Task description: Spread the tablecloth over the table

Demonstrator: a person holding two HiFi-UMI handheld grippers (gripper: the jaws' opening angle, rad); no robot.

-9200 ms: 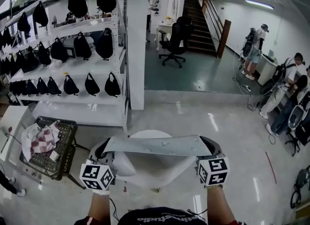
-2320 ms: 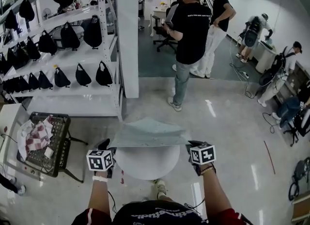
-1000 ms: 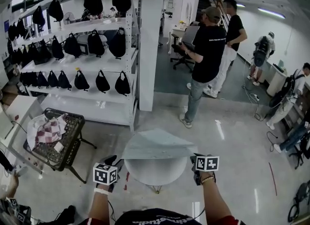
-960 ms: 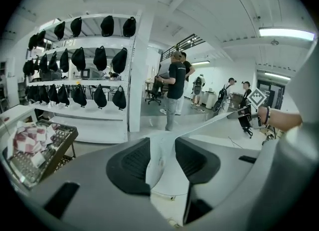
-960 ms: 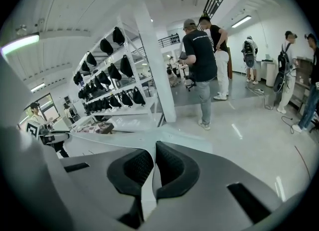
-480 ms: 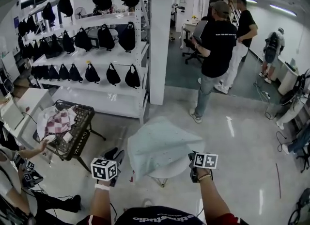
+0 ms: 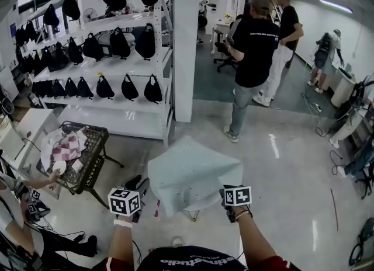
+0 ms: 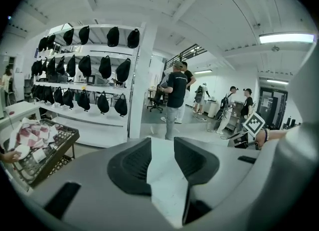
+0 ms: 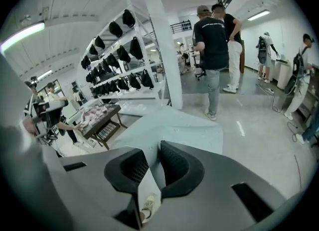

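The pale blue tablecloth (image 7: 196, 170) lay over the small round table (image 7: 190, 212) in the middle of the shiny floor. It covered the top, and its edges hung down on the near side and on the left. The far corner stood up a little in a soft peak.

The right gripper (image 7: 225, 195) was at the near right edge of the cloth. In the right gripper view its jaws stood close together, and the edge of the cloth (image 9: 169, 125) ran up between the two black pads, so the right gripper (image 9: 152, 153) was pinching the cloth.

The left gripper (image 7: 139, 183) was just beside the hanging left edge of the cloth. Its jaws had just come a little closer together, but in the left gripper view they stood wide apart and pressed on nothing (image 8: 162, 143). A pale surface showed in the gap; I could not tell if it was cloth or floor.

To the left stood a dark wire basket (image 7: 93, 159) with a checked red and white cloth inside, and a hand (image 7: 54, 174) reached to it. Behind it was a white shelf rack (image 7: 125, 68) with many black bags. Two people (image 7: 255, 54) in black shirts stood farther back, near the pillar.
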